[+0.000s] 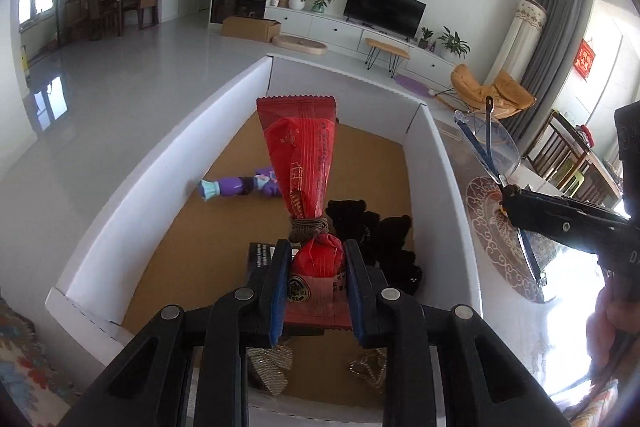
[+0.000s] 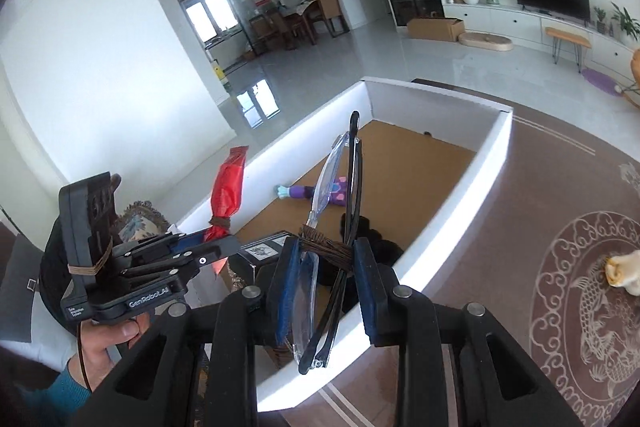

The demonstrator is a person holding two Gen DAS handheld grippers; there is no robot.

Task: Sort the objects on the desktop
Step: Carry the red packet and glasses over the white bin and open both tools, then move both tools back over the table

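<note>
Left gripper (image 1: 316,283) clamped on a red snack packet (image 1: 308,183), blue pads pressing its lower end; packet bound with a brown band and sticking up over the open white box (image 1: 120,195). Box has a brown cardboard floor. Inside: purple toy figure (image 1: 240,185) near the left wall, black fuzzy item (image 1: 380,239) by the right wall, gold mesh pieces (image 1: 272,367) under the gripper. Right gripper (image 1: 508,195) comes in from the right side, holding glasses (image 1: 490,147) beside the box's right wall, over a patterned brown mat (image 1: 496,239).

Right wrist view: right gripper (image 2: 326,279) pinched shut on folded glasses (image 2: 340,211), clear lenses, black arms, brown band wrapped round them. Glasses sit above the near end of the box (image 2: 472,199). Left gripper (image 2: 208,247), held by a hand (image 2: 108,343), carries the packet (image 2: 228,187) at the box's left wall. Mat (image 2: 520,227) shows a fish design; small pale object (image 2: 622,267) on it. Living room behind: glossy floor, TV, dining table.
</note>
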